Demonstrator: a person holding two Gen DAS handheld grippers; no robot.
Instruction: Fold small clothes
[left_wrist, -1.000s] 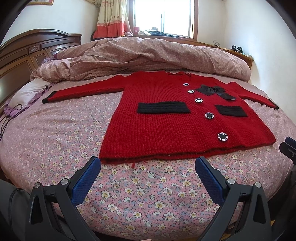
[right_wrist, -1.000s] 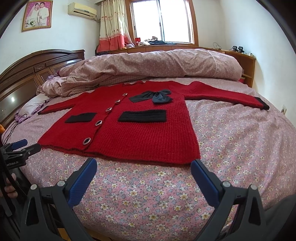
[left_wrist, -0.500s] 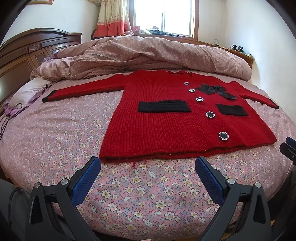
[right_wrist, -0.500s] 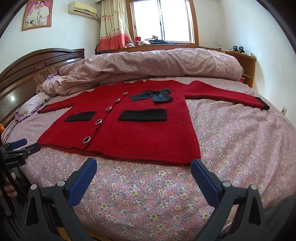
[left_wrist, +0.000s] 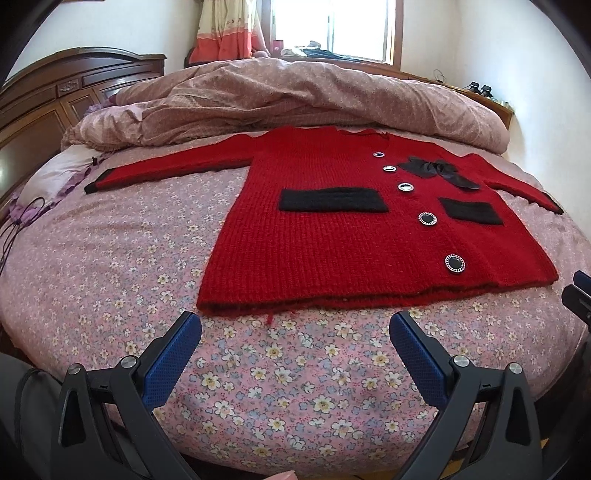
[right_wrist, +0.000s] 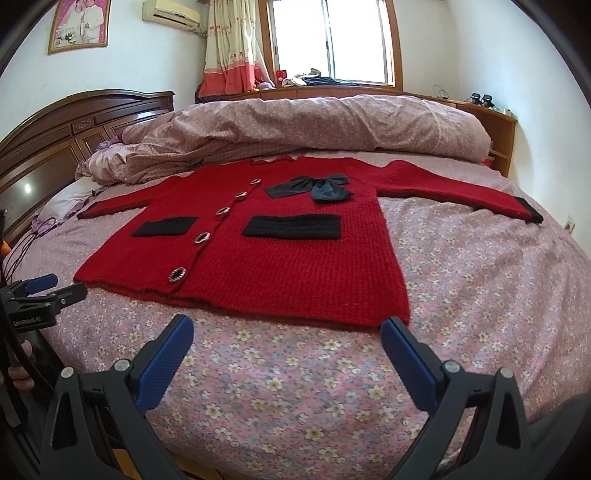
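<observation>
we hold the left gripper (left_wrist: 295, 334) and right gripper (right_wrist: 287, 338) spread wide, just short of the flat red cardigan (left_wrist: 332, 236)'s hem, seemingly not touching it.

a red knitted cardigan (left_wrist: 332, 240) (right_wrist: 258, 254) lies flat and face up on the bed, buttoned, both sleeves spread out to the sides; it has two black pockets, black cuffs, five round buttons and a dark bow near the collar

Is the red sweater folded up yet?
No, spread out. The sweater lies flat on the bed, both sleeves stretched out sideways, buttons and bow facing up.
</observation>
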